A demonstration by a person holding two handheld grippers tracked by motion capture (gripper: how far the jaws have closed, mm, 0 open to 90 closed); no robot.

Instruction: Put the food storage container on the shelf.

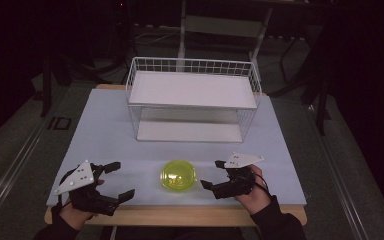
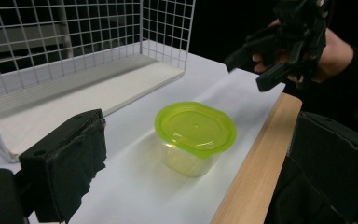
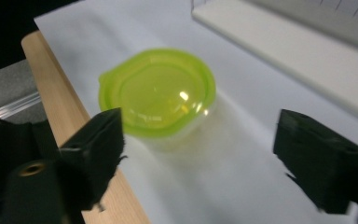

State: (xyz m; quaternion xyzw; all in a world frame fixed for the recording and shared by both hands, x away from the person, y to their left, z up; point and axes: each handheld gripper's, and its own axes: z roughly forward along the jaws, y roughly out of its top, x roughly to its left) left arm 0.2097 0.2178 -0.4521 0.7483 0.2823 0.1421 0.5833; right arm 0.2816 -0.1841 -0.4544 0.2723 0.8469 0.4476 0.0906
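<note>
A small clear tub with a lime-green lid (image 1: pixel 178 175) (image 2: pixel 195 134) (image 3: pixel 157 95) stands on the white table near its front edge. My left gripper (image 1: pixel 119 181) rests at the tub's left, jaws wide open and pointed toward it, nothing between them. My right gripper (image 1: pixel 213 174) sits just right of the tub, also open and empty, its jaws aimed at the tub. In the left gripper view, the right gripper (image 2: pixel 247 70) and the hand holding it hover beyond the tub. The tub lies ahead of the right gripper's own jaws, a short gap away.
A white wire rack (image 1: pixel 192 100) with an upper shelf and a lower board stands at the table's middle back. The wooden front edge of the table (image 1: pixel 180 216) runs just below both hands. Dark floor and furniture legs surround the table.
</note>
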